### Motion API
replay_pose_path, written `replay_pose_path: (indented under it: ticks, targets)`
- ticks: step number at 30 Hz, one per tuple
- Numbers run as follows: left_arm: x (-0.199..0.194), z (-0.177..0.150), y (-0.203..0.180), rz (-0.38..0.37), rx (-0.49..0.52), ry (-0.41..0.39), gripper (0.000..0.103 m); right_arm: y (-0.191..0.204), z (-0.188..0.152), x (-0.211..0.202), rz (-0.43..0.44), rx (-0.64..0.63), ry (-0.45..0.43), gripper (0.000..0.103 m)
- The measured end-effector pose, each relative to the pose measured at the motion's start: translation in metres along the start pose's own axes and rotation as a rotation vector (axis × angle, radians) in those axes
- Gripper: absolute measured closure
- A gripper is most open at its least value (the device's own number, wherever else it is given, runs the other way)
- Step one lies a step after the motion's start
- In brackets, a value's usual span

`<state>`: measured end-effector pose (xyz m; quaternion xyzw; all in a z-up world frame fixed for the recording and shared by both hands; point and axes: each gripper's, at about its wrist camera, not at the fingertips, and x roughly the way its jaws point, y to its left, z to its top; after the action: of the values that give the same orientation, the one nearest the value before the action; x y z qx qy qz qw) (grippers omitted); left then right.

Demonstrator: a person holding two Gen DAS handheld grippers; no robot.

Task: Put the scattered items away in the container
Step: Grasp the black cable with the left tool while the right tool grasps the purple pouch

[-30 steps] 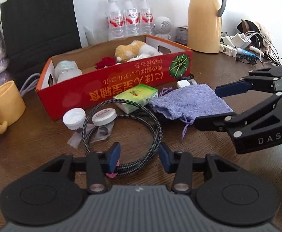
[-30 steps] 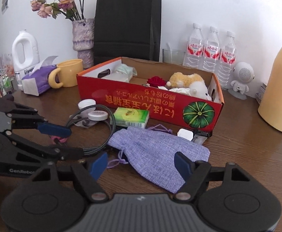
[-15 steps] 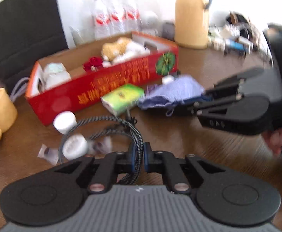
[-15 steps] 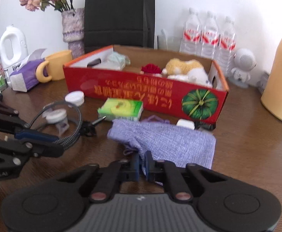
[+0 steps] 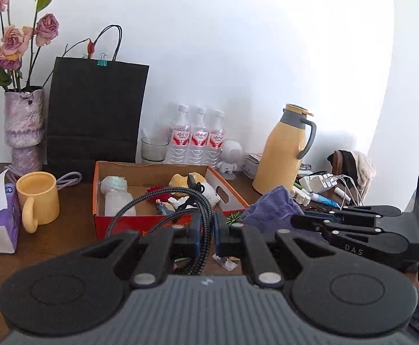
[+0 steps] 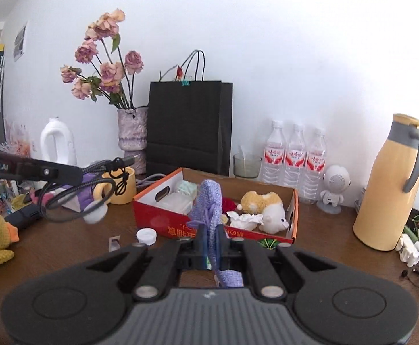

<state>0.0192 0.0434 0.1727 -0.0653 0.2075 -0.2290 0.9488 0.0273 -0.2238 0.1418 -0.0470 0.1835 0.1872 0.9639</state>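
Left gripper (image 5: 207, 228): clamped on black braided cable coil (image 5: 163, 201), aloft near red cardboard box (image 5: 117, 224) | Right gripper (image 6: 209, 240): clamped on lilac knitted drawstring pouch (image 6: 208, 201), aloft | Advice: carry past near wall, lower, release inside.

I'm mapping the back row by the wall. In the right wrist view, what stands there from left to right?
White jug → flower vase → black paper bag → glass → water bottles → robot figurine → yellow thermos.

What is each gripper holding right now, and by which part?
Left gripper is shut on the braided cable, pinching several bunched strands of its coil. Right gripper is shut on the purple pouch, clamped across its middle.
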Motion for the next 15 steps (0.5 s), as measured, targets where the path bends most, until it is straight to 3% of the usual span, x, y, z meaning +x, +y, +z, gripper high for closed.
replay_pose_path:
  ticks: [7,13,15]
  targets:
    - [-0.041,-0.008,0.003,-0.126,-0.155,-0.046,0.093,0.019,-0.003,-0.038,0.02,-0.018,-0.026,0.098]
    - [-0.059,-0.022,0.01,-0.131,-0.247,-0.05,0.094,0.031,-0.017,-0.061,0.037,0.003,-0.033,0.098]
    - [-0.057,-0.025,-0.003,-0.109,-0.21,-0.036,0.094,0.029,-0.021,-0.063,0.023,0.015,-0.027,0.098]
